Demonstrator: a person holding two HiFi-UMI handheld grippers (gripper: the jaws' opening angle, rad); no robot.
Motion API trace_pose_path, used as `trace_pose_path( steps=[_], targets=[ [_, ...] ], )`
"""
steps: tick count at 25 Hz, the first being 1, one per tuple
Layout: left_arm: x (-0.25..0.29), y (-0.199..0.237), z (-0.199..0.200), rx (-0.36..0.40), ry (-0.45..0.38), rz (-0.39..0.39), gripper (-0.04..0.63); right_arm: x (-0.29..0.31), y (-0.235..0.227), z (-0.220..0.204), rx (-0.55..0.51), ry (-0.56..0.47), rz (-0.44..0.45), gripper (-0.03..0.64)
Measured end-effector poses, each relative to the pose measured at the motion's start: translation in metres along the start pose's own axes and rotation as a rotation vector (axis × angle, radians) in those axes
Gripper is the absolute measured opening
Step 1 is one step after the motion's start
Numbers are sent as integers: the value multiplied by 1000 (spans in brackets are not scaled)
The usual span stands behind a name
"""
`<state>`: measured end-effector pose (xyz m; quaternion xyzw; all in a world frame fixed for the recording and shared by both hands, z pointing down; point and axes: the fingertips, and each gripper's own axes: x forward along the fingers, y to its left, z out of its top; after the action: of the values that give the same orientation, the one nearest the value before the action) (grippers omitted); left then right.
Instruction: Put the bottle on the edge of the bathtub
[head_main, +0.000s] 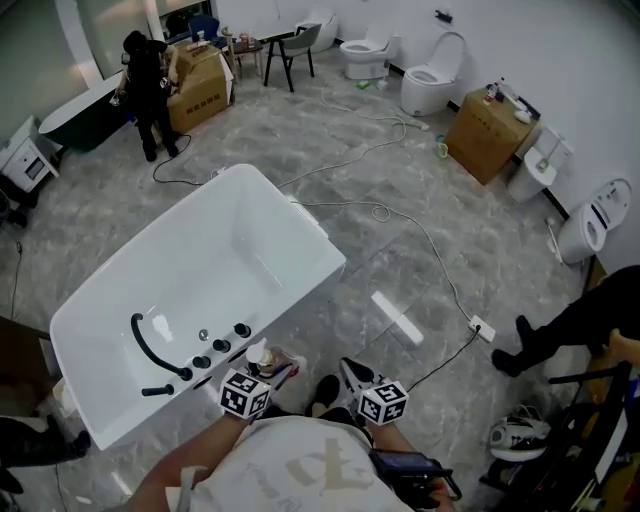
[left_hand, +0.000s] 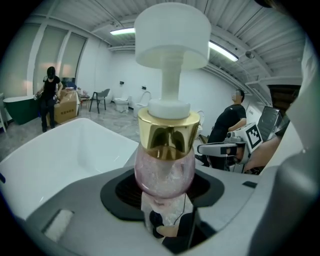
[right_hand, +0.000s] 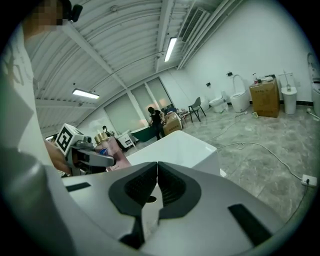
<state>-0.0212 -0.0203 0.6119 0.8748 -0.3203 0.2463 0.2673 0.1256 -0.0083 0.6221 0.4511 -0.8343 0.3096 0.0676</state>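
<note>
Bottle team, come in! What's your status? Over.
Left gripper shut on bottle, not yet on bathtub edge. Right gripper shut, empty. Faucet and knobs occupy near edge.

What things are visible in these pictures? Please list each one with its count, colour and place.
bathtub: one, white, centre of the room
faucet set: one, black, on the bathtub's near end
second bathtub: one, dark, far left
toilets: at least four, white, along the far and right walls
cardboard boxes: two, brown, one far left, one by the right wall
chair: one, dark, by the far wall
cables: several, white, trailing to the right of the bathtub
people: two, in black, one standing far left, one seated at right
bottle: one, pink with gold collar and white pump, upright in the left gripper
left gripper: one, grey, closed on the bottle
right gripper: one, grey, jaws shut, empty
</note>
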Motion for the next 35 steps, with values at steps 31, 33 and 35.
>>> trace_pose_path(
  steps=[31,33,35],
  targets=[
    [91,92,57,-63,71,130,225,78,-95,70,-7,104,73,6],
    [100,101,66,-57,69,119,225,87,-104,80,-10,101,56,6],
    [108,110,72,-50,75,111,225,95,-109,88,-11,98,47,6]
  ],
)
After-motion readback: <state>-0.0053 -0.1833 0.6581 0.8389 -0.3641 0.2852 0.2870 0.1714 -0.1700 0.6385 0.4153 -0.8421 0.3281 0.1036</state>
